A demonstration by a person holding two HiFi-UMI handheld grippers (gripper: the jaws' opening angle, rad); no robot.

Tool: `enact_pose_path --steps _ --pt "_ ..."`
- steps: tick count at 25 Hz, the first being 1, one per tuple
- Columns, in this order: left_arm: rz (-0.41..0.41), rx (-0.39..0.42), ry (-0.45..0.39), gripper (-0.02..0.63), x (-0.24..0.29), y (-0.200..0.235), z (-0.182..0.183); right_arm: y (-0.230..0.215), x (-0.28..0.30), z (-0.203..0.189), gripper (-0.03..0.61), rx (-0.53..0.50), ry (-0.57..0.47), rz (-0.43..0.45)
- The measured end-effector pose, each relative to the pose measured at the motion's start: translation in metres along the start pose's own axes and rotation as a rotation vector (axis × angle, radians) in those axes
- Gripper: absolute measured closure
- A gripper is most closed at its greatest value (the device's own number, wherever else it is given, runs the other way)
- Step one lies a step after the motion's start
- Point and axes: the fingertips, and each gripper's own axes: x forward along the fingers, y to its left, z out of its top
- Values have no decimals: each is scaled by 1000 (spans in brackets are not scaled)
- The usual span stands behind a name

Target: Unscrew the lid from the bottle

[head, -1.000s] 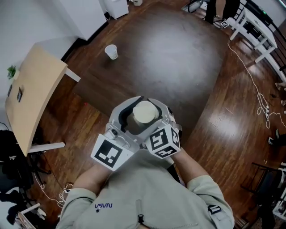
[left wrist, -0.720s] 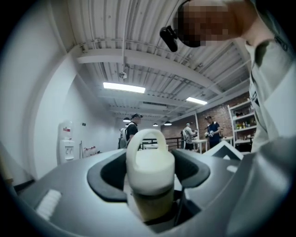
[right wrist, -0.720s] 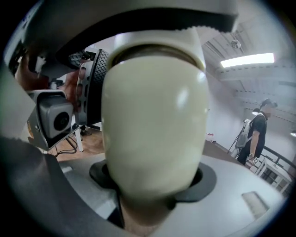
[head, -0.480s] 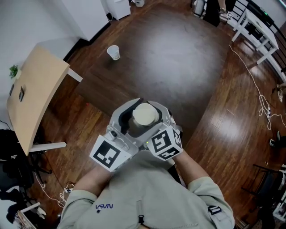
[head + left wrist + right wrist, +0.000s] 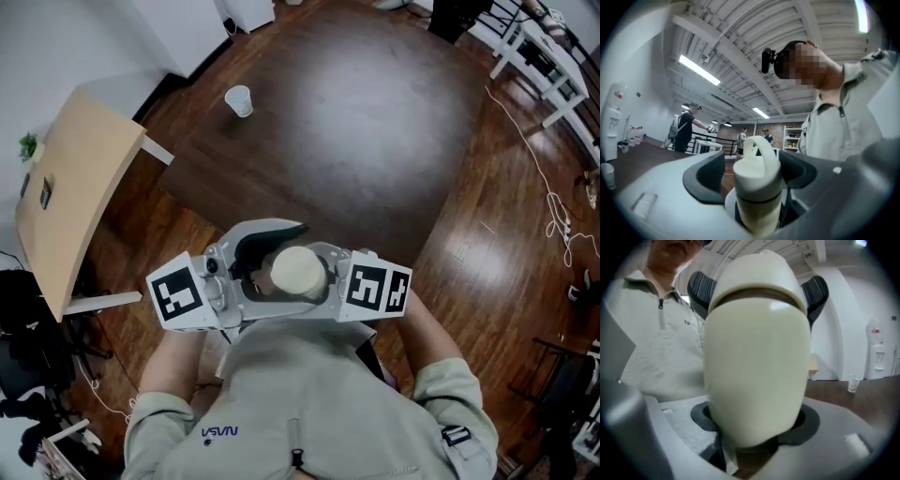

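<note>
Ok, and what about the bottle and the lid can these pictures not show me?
- Bottom of the bottle: in the head view the lid covers it; in both gripper views it is lost low in the picture.
- Screw thread: under the lid in every view, so how loose it is cannot be told.
- Inside of the white cup: head view, too small.

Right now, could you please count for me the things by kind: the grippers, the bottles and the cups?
Grippers: 2 (left gripper, right gripper)
Bottles: 1
Cups: 1
Total: 4
</note>
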Motion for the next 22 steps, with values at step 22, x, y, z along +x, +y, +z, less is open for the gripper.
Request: enact_pose_path --steps 22 --pt "197 104 -25 301 4 19 7 -54 -12 -14 279 -56 171 -373"
